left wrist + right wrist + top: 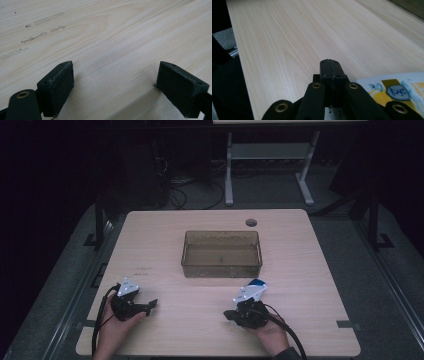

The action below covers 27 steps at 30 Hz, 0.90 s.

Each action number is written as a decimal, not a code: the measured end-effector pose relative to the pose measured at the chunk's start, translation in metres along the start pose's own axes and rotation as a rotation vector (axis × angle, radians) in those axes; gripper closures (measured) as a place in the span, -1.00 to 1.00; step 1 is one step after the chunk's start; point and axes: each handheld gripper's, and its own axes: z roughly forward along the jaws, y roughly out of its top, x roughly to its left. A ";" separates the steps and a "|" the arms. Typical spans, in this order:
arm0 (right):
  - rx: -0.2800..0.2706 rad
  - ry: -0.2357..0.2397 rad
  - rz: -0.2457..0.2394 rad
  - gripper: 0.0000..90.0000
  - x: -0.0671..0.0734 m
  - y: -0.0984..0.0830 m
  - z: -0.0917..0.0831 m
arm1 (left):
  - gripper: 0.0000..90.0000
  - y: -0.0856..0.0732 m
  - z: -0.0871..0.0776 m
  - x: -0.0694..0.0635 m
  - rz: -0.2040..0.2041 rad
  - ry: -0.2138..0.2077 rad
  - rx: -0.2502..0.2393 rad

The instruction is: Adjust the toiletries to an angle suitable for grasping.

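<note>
Pale wood table (210, 320) is filling the frame's middle. Left gripper (115, 82), lower left, is hovering with jaws spread wide, holding nothing. Right gripper (329, 67), lower right, is sitting pressed together beside a white-blue packet (397, 90). Clear tub (222, 254) at centre is holding nothing visible.

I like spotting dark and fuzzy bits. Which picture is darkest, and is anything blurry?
High view is darkest: black all around the table. Left gripper view is bright and sharp, with soft shadows under the left claw. Right gripper view: the packet at the corner looks blurry.
</note>
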 end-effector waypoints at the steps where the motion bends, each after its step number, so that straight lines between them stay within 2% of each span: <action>1: 0.000 0.000 0.000 1.00 0.000 0.000 0.000 | -0.71 0.000 0.000 0.000 0.000 0.000 0.000; 27: 0.002 -0.042 0.057 1.00 -0.003 -0.034 -0.032 | -0.71 0.000 0.000 0.000 0.000 0.000 0.000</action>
